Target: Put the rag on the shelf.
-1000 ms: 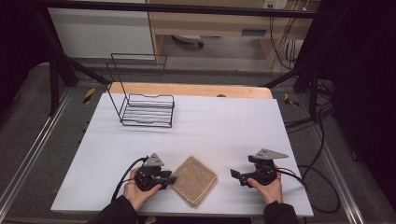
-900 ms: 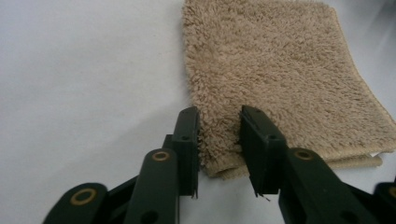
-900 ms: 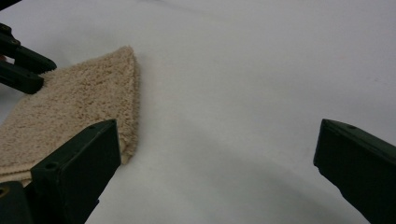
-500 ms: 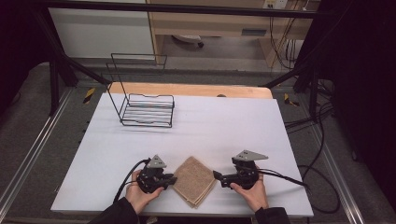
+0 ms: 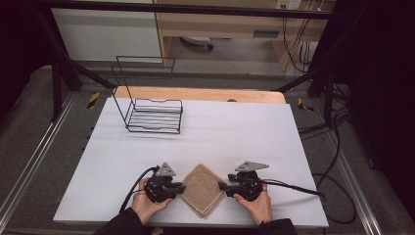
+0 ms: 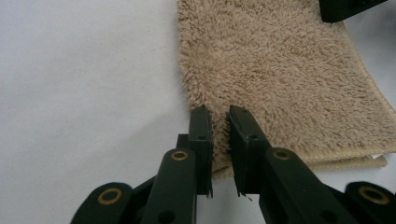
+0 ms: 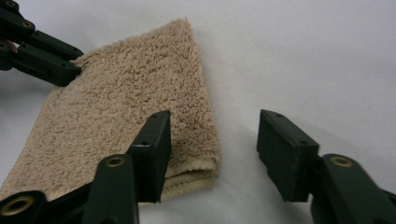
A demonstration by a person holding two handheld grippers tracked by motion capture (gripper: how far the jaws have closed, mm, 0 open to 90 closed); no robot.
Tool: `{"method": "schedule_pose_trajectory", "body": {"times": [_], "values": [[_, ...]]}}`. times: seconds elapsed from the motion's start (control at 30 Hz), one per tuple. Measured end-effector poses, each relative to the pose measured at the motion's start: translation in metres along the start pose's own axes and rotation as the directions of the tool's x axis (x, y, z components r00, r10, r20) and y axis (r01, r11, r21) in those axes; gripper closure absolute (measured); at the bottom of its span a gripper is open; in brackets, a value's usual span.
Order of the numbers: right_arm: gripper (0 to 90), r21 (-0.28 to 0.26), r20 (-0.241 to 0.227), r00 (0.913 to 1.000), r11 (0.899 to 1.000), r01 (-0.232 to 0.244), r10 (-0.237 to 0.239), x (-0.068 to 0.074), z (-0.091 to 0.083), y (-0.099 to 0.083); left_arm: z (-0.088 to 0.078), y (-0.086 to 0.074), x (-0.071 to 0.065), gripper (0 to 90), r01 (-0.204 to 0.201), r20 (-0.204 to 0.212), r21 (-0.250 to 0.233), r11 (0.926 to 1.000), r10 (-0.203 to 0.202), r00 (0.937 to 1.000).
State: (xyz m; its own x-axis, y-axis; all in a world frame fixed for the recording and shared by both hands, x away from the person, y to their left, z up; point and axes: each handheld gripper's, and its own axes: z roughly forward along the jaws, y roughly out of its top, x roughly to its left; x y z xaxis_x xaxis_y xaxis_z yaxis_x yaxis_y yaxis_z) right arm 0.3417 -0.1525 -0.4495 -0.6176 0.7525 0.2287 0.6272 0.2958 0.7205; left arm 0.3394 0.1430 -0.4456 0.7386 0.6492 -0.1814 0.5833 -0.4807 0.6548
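Note:
A folded tan towel (image 5: 202, 189) lies diamond-wise near the front edge of the white table (image 5: 235, 137). My left gripper (image 5: 179, 187) is at the towel's left corner; in the left gripper view its jaws (image 6: 219, 122) are pinched on the towel's (image 6: 280, 79) edge. My right gripper (image 5: 221, 186) stands open at the towel's right corner. In the right gripper view (image 7: 215, 135) one jaw rests over the towel (image 7: 126, 107), the other over bare table, with the folded corner between them. The left gripper (image 7: 77, 70) shows at the towel's far corner there.
A black wire rack (image 5: 154, 115) stands at the back left of the table. A wooden board (image 5: 195, 94) runs along the far edge. Cables (image 5: 293, 186) trail from both grippers toward the front and right.
My right gripper has slid left across the table up to the towel's right corner, jaws still open. The left gripper has stayed at the towel's left corner.

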Motion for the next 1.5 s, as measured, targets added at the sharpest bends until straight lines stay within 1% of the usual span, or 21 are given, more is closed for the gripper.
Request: {"method": "schedule_pose_trajectory", "body": {"times": [0.1, 0.17, 0.2, 0.23, 0.27, 0.43, 0.47, 0.5, 0.63, 0.73, 0.83, 0.93, 1.03, 1.07, 1.13, 1.17, 1.27, 1.33, 1.43, 1.47, 1.5], "values": [[52.2, 0.007, -0.004, 1.0, 1.0, 0.0, 0.0, 0.0, 0.001, -0.001, 0.0, 0.0, 0.0, 79.5, 0.0, -0.001, 0.001, 1.0, 0.0, 1.0], [58.3, 0.02, -0.011, 0.9999, 1.0, -0.011, 0.011, 0.002, 0.003, -0.003, 0.0, 0.0, 0.0, 80.4, 0.001, 0.0, 0.001, 1.0, -0.001, 1.0], [58.3, 0.02, -0.011, 0.9999, 1.0, -0.011, 0.011, 0.002, 0.003, -0.003, 0.0, 0.0, 0.0, 80.4, 0.001, 0.0, 0.0, 1.0, -0.001, 1.0], [61.1, 0.022, -0.016, 0.9998, 1.0, -0.013, 0.013, 0.002, 0.003, -0.004, 0.0, 0.0, 0.0, 80.8, 0.001, 0.0, 0.0, 1.0, -0.001, 1.0], [66.6, 0.026, -0.027, 0.9994, 0.999, -0.019, 0.02, 0.003, 0.004, -0.004, 0.0, 0.0, 0.0, 81.9, 0.004, 0.001, -0.001, 1.0, -0.004, 1.0], [73.1, 0.036, -0.044, 0.9982, 0.999, -0.039, 0.041, 0.004, 0.005, -0.005, -0.002, 0.001, 0.002, 83.9, 0.009, 0.012, 0.0, 1.0, -0.009, 0.9999], [77.9, 0.041, -0.057, 0.9973, 0.998, -0.045, 0.047, 0.004, 0.006, -0.004, -0.002, 0.001, 0.002, 84.5, 0.012, 0.012, -0.002, 0.9999, -0.012, 0.9999], [79.8, 0.043, -0.062, 0.9968, 0.998, -0.048, 0.051, 0.004, 0.006, -0.004, -0.002, 0.001, 0.002, 84.7, 0.013, 0.012, -0.001, 0.9999, -0.013, 0.9998], [83.6, 0.046, -0.083, 0.995, 0.998, -0.052, 0.056, 0.002, 0.007, -0.001, -0.006, 0.001, 0.002, 85.1, 0.021, 0.016, 0.003, 0.9998, -0.021, 0.9997], [84.2, 0.045, -0.088, 0.9948, 0.998, -0.048, 0.052, 0.001, 0.009, 0.002, -0.011, -0.002, 0.001, 85.2, 0.023, 0.016, 0.006, 0.9997, -0.023, 0.9996], [84.5, 0.044, -0.072, 0.9974, 0.999, 0.013, -0.01, 0.006, 0.017, 0.014, -0.016, -0.005, 0.0, 85.4, 0.02, -0.002, 0.013, 0.9997, -0.02, 0.9998], [84.7, 0.036, -0.062, 0.9976, 0.999, 0.033, -0.031, 0.011, 0.028, 0.025, -0.022, -0.009, 0.001, 85.4, 0.038, -0.03, 0.006, 0.9993, -0.038, 0.9988], [84.8, 0.017, -0.075, 0.9963, 0.999, 0.043, -0.042, 0.014, 0.039, 0.034, -0.027, -0.015, 0.001, 85.4, 0.051, -0.052, 0.006, 0.9987, -0.051, 0.9973], [84.8, 0.017, -0.075, 0.9963, 0.999, 0.043, -0.042, 0.014, 0.039, 0.034, -0.029, -0.017, 0.0, 85.4, 0.057, -0.06, 0.001, 0.9984, -0.057, 0.9966], [84.9, 0.017, -0.08, 0.9935, 0.996, 0.082, -0.08, 0.019, 0.048, 0.042, -0.033, -0.022, -0.002, 85.3, 0.058, -0.069, -0.002, 0.9983, -0.058, 0.9959], [84.9, 0.017, -0.08, 0.9935, 0.996, 0.082, -0.08, 0.019, 0.048, 0.042, -0.034, -0.024, -0.003, 85.3, 0.059, -0.074, -0.005, 0.9982, -0.06, 0.9955], [84.4, 0.03, -0.068, 0.9911, 0.993, 0.117, -0.115, 0.023, 0.059, 0.047, -0.034, -0.027, -0.002, 84.1, 0.072, -0.073, -0.006, 0.9974, -0.072, 0.9947], [84.0, 0.031, -0.068, 0.9913, 0.993, 0.115, -0.112, 0.023, 0.06, 0.047, -0.034, -0.027, -0.001, 83.2, 0.079, -0.065, -0.008, 0.9968, -0.08, 0.9947], [79.1, 0.027, -0.062, 0.9902, 0.991, 0.127, -0.126, 0.021, 0.06, 0.047, -0.037, -0.025, 0.002, 76.2, 0.065, -0.063, -0.019, 0.9977, -0.066, 0.9958], [71.1, 0.014, -0.05, 0.989, 0.99, 0.14, -0.139, 0.021, 0.056, 0.048, -0.039, -0.023, 0.003, 67.8, 0.058, -0.067, -0.025, 0.998, -0.06, 0.9959], [67.9, -0.001, -0.041, 0.9881, 0.989, 0.149, -0.148, 0.021, 0.054, 0.049, -0.041, -0.021, 0.005, 63.2, 0.056, -0.073, -0.038, 0.9977, -0.059, 0.9956]]}}
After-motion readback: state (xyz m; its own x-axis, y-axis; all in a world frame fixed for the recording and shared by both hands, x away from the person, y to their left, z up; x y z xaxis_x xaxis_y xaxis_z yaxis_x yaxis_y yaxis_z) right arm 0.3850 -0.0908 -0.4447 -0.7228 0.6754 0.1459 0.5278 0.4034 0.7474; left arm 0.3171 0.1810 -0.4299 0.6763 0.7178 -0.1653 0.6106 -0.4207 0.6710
